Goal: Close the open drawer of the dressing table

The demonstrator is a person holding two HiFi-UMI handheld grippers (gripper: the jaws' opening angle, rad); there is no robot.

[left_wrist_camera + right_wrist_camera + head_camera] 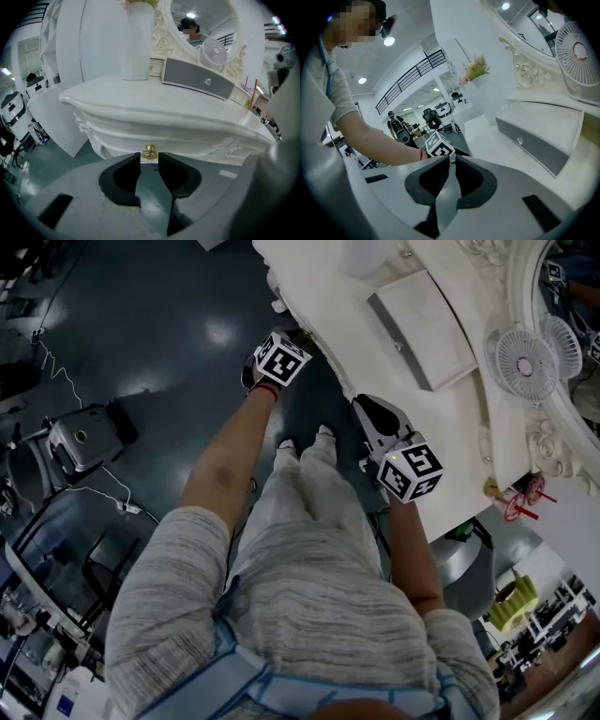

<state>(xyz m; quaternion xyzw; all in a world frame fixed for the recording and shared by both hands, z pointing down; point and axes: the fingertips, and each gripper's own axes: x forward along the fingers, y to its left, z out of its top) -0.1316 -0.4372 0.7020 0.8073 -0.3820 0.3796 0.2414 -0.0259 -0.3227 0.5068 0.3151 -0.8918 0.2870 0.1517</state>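
The white dressing table [154,110] fills the left gripper view, and its curved drawer front [197,140] lies just under the tabletop's lip. A small gold knob [149,152] sits on that front. My left gripper [149,161] is open, and the knob stands right at the gap between its dark fingertips [131,164]; I see no pad pressing on it. In the head view the left gripper [292,341] points at the table's edge [314,310]. My right gripper [451,161] is shut and empty; it hovers beside the table [364,401].
On the tabletop stand a grey-fronted box [197,78], a small fan [213,51], a tall white vase [136,42] and an oval mirror [206,18]. The person's legs and feet [305,451] are close to the table. Equipment and cables [80,437] lie on the dark floor at the left.
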